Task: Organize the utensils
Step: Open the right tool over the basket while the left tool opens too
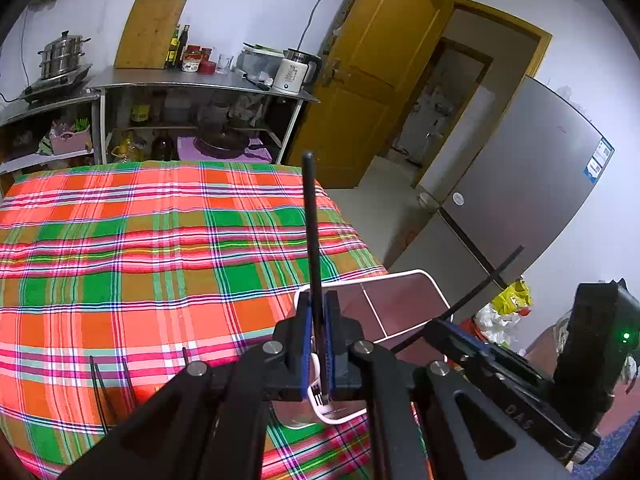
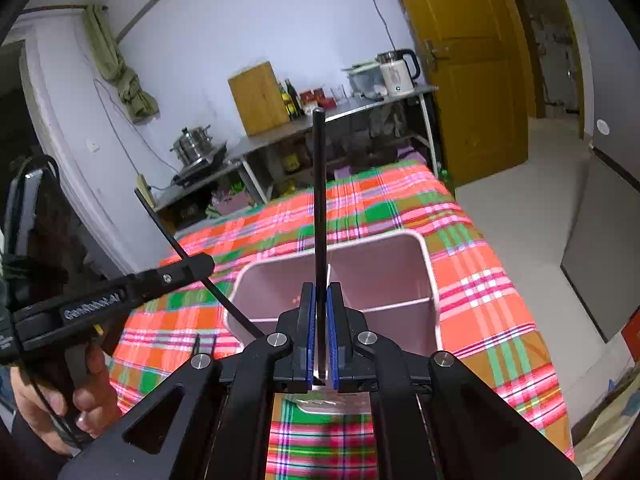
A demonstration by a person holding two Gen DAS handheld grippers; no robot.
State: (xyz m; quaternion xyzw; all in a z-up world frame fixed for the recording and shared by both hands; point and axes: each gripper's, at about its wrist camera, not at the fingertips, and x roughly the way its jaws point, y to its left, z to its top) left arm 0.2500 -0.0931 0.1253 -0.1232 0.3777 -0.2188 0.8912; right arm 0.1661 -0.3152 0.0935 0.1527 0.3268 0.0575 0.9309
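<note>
My left gripper [image 1: 318, 300] is shut on a thin black chopstick [image 1: 311, 216] that stands upright between its blue pads, over the left rim of a pink divided organizer box [image 1: 400, 274]. In the right wrist view my right gripper [image 2: 320, 288] is shut on a second black chopstick [image 2: 319, 184], also upright, above the same box [image 2: 425, 252] and its divider. Each view shows the other gripper: the right gripper [image 1: 448, 322] with its slanted chopstick [image 1: 492, 276], and the left gripper [image 2: 196, 266] with its chopstick [image 2: 168, 232], held by a person's hand [image 2: 56, 404].
The box sits at the right end of a table under a red, green and orange plaid cloth [image 1: 140, 260]. Behind it a steel shelf [image 1: 192, 80] carries a kettle [image 1: 294, 72], a cutting board, bottles and a steamer pot [image 1: 62, 56]. A yellow door [image 1: 380, 80] and a grey fridge [image 1: 532, 184] stand to the right.
</note>
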